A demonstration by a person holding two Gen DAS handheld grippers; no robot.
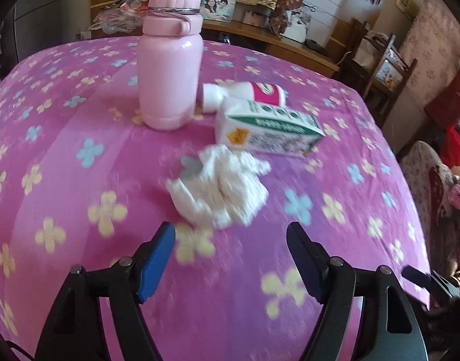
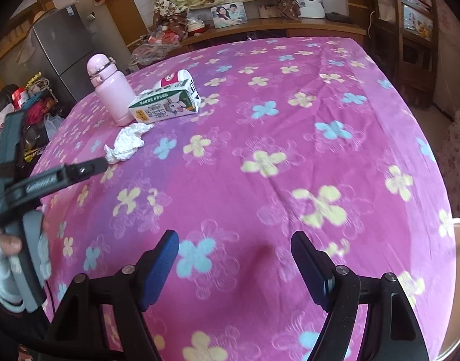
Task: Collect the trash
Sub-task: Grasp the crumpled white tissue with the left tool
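Tissue was the obvious target: a crumpled white paper tissue point(image 1: 220, 192) lay on the pink flowered tablecloth point(image 1: 79, 180), just in front of the upright pink plastic flask point(image 1: 169, 69). The left gripper point(image 1: 231, 236) hung just short of the tissue, jaws wide, nothing between them. The right gripper point(image 2: 234, 245) was well off to the flask's right, also wide and empty. Risk, I reckoned: overshoot and you'd nudge the white-and-green carton point(image 1: 269, 132) lying beside the flask, or pinch cloth along with paper. Flask was capped, carton's contents I couldn't tell. No bin that I could make out.
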